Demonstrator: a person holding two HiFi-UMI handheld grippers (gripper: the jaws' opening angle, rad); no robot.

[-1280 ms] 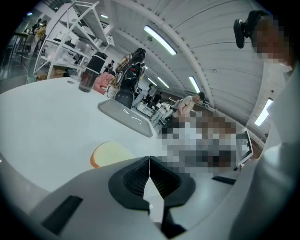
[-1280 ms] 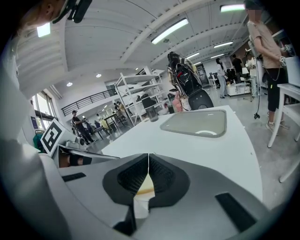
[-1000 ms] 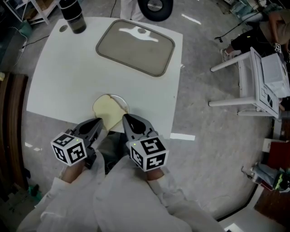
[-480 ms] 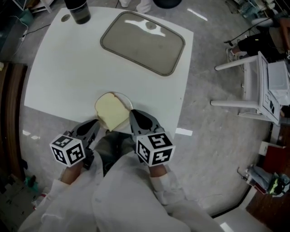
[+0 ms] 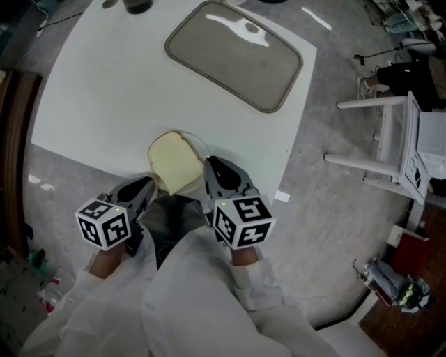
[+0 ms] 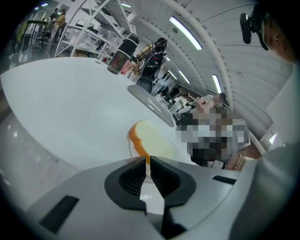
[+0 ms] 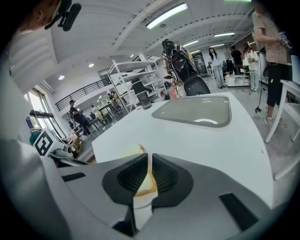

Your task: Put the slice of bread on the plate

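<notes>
A pale slice of bread (image 5: 174, 164) lies flat on a small white plate (image 5: 199, 144) close to the near edge of the white table (image 5: 97, 90). My left gripper (image 5: 149, 187) is shut and empty, just off the table edge at the slice's near left. To the slice's right my right gripper (image 5: 210, 163) is also shut, with nothing in it. In the left gripper view the bread (image 6: 152, 138) shows just past the shut left gripper (image 6: 147, 159). In the right gripper view the right gripper (image 7: 150, 157) hides most of the bread (image 7: 131, 151).
A grey-brown tray (image 5: 237, 52) lies on the far part of the table, with a dark cup (image 5: 137, 5) at the far left corner. White chair frames (image 5: 390, 146) stand on the concrete floor to the right. The person's white sleeves fill the near foreground.
The head view has shifted, so the table sits higher and further right in frame. Both grippers stay shut beside the bread, the right one now slightly further forward along it.
</notes>
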